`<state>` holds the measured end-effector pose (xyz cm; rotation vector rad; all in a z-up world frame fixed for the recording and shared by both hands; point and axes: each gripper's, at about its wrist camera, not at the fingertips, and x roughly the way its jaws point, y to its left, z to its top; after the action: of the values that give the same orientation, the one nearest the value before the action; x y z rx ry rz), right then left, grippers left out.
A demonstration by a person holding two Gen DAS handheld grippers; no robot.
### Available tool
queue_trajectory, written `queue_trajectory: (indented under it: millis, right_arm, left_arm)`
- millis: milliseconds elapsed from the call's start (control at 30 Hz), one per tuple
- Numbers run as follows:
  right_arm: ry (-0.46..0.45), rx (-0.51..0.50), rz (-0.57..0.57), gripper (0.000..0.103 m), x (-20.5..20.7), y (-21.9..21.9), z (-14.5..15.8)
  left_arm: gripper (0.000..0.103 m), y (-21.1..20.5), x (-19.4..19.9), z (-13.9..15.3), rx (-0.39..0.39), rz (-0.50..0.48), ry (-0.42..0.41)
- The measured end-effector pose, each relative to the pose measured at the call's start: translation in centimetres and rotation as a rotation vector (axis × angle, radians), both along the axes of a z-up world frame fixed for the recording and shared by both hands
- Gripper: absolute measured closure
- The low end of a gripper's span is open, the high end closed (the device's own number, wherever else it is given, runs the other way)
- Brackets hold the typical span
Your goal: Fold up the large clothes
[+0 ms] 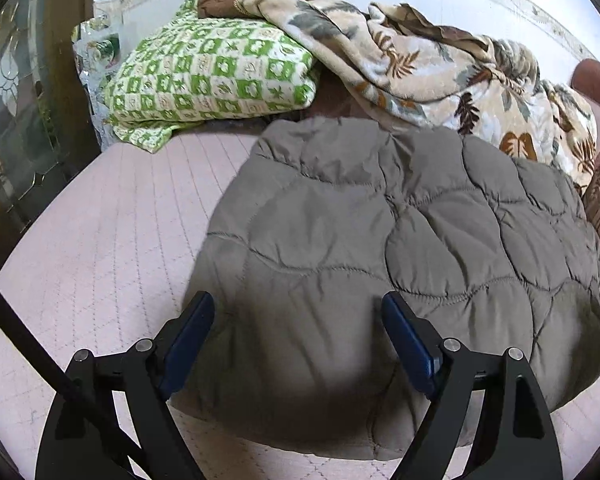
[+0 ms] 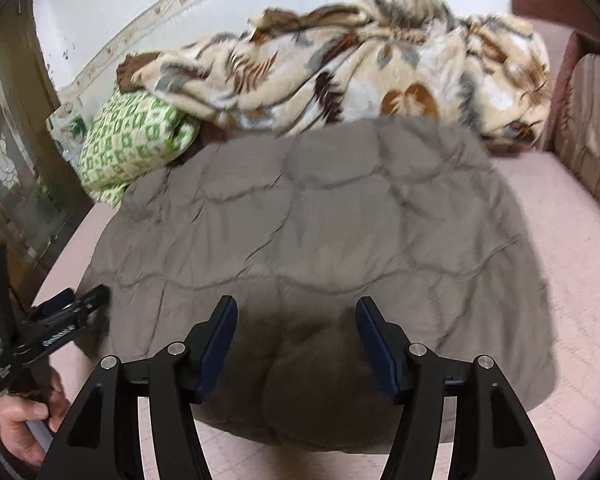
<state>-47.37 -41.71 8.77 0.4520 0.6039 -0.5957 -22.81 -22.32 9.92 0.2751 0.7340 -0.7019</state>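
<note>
A: Hovering both sets of fingers over the grey quilted jacket (image 1: 380,240), what's the status?

B: Me, first person: my left gripper (image 1: 298,320) is spread wide, nothing between the pads, hanging above the jacket's near left part. My right gripper (image 2: 296,324) is open too, a bit narrower, also empty, over the near middle. No pad is pressing cloth that I can see.

A: Where's the jacket?

B: Lying on the pink quilted bed cover (image 1: 100,220), puffy, already looks bundled into a compact block, though I can't tell how many layers. Its far edge runs up against the leaf-print blanket (image 1: 420,64). The green checked quilt (image 1: 208,72) sits folded at the far left, just beside the jacket's far corner.

A: Step in hand?

B: My guess: picking the next grab on the near hem for another fold, or pressing it flat. Looks fairly far along.

A: How to do it well?

B: Come down on the near edge with both sets of fingers apart from each other, one toward each corner. Bite deep, since padding is thick and slippery and a shallow pinch will probably slide off. Catch all layers at the edge, not only the top shell. Lift both sides evenly and carry the fold away from me, stopping short of the blanket so they don't tangle.

A: Risks?

B: Puffy fill may spring back open; press after laying. The right view is blurred, so edge detail there is uncertain.
</note>
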Motion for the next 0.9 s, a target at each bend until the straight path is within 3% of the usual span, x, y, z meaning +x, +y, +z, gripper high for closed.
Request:
queue_trajectory:
  millis: [100, 267, 633, 900]
  right_arm:
    - [0.022, -0.023, -0.057, 0.037, -1.1, -0.9, 0.0]
    - [0.033, 0.054, -0.096, 0.037, -1.9, -2.7, -1.1]
    - [0.057, 0.132, -0.1, 0.036, -1.9, -3.8, -3.0]
    - [0.037, 0.09, -0.099, 0.036, -2.2, -3.4, -2.0]
  left_arm:
    - [0.018, 0.2, 0.4, -0.2, 0.003, 0.007, 0.016]
    - [0.018, -0.3, 0.4, -0.8, 0.023, 0.001, 0.029]
    - [0.018, -0.9, 0.4, -1.7, 0.056, -0.014, 0.028]
    - [0.018, -0.4, 0.0, -0.4, 0.014, -0.001, -0.017]
